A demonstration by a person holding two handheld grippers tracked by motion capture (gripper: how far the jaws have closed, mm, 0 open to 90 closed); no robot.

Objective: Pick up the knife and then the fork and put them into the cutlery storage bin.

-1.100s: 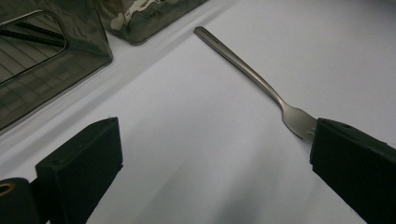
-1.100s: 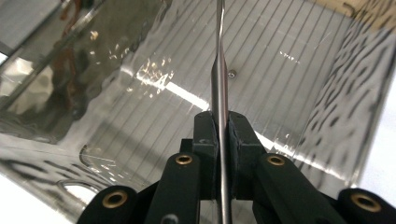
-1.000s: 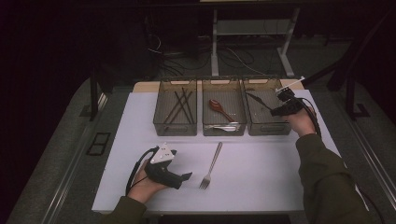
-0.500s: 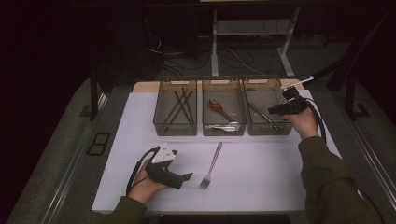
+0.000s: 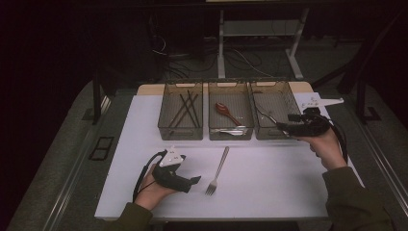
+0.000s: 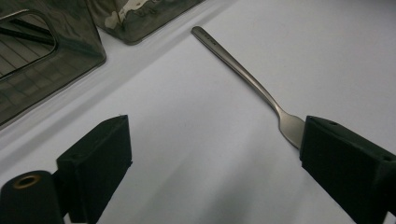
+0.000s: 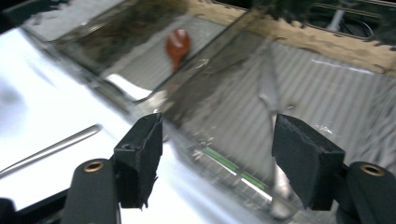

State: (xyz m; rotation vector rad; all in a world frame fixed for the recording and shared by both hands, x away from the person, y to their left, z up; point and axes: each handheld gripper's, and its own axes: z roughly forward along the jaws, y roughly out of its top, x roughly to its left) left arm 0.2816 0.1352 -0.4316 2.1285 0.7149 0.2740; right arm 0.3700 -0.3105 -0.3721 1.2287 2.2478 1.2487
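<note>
A: What is carried by the bench (image 5: 269,192)?

B: A white sheet is spread over the bench, and three clear bins are lined up along its far edge. Dark sticks (image 5: 185,108) are held in the left bin (image 5: 166,113). A red spoon (image 5: 224,109) and a pale metal piece are seen in the middle bin (image 5: 240,98). A thin utensil (image 5: 263,114) is laid in the right bin (image 5: 284,96).

A: Where is the fork found?

B: The fork (image 5: 217,171) is laid flat on the sheet, near the front edge and about midway along it, with its tines turned toward the front edge and its handle pointed at the middle bin. It is touched by nothing that can be made out.

A: How is the left gripper placed?

B: The left gripper (image 5: 195,181) is held low over the sheet, just beside the fork's tines. In the left gripper view its jaws are seen spread wide, though they have just been closing a little; the fork's head (image 6: 289,126) is seen just in front of one jaw, and bare sheet is seen between the jaws.

A: And the right gripper?

B: The right gripper (image 5: 281,126) is held at the front wall of the right bin, toward the bench's right edge. Its jaws have just been opening and are seen apart in the right gripper view, with nothing pinched; the bin's wall and the utensil are seen blurred beyond them.
</note>
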